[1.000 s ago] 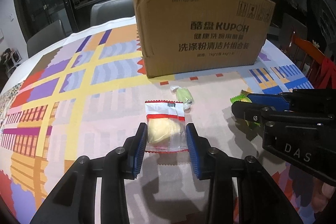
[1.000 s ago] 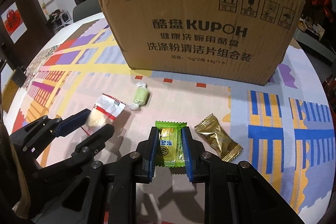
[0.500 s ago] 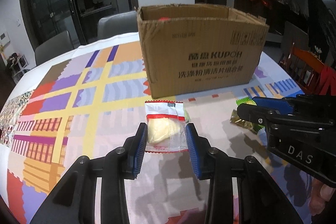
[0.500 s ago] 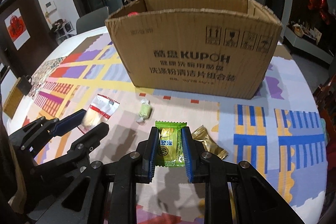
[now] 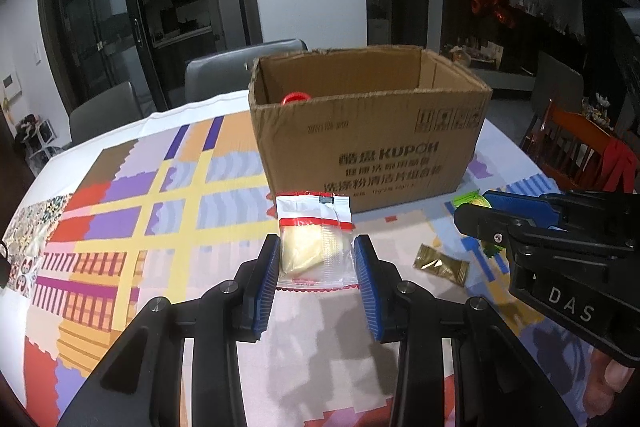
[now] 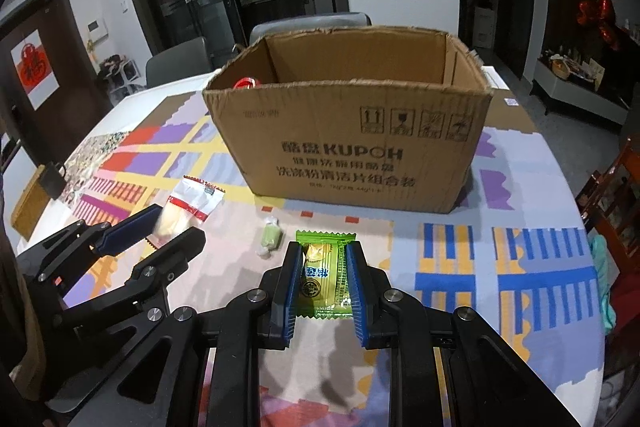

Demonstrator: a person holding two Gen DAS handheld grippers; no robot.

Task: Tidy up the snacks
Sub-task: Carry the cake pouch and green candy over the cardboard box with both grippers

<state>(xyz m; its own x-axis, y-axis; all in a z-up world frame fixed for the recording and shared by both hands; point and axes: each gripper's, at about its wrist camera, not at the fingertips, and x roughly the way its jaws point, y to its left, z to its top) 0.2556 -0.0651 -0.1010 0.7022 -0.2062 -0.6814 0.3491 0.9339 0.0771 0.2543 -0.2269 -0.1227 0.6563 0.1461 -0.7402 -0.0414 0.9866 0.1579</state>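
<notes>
White packet (image 5: 314, 242) clamped in left tool (image 5: 316, 267); green packet (image 6: 323, 277) in right tool (image 6: 323, 283).

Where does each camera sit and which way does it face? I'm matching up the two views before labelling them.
Left wrist: on the left gripper, looking forward and down at the cardboard box; its fingers clamp a clear snack packet, and the right gripper shows at right.
Right wrist: on the right gripper, facing the same box; it clamps a green snack packet, and the left gripper shows at left.
Shared: box, patterned tablecloth, both packets, both grippers.
</notes>
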